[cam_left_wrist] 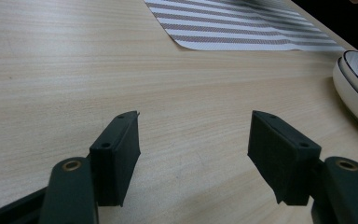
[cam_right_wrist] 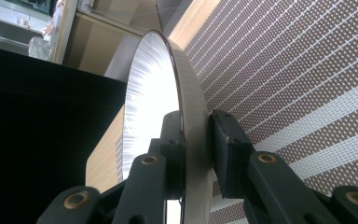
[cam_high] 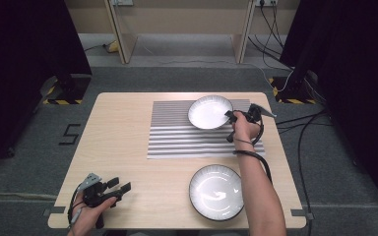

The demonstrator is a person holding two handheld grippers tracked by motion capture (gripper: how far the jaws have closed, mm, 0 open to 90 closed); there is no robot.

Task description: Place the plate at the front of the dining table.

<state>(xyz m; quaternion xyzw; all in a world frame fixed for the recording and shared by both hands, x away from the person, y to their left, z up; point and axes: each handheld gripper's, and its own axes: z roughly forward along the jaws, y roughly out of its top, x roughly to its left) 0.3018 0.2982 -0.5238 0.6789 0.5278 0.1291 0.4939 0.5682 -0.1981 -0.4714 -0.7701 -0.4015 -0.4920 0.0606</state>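
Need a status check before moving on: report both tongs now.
Left tongs: open, nothing between them, over the bare table.
Right tongs: shut on the rim of the far plate, above the striped mat.

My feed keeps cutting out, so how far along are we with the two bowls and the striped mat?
Done: nothing looks settled yet. In hand: the right gripper is shut on the rim of the far bowl, over the striped mat's far right part; whether it rests there I cannot tell. Left: the near bowl sits on the bare table, untouched, and the left gripper is open, holding nothing.
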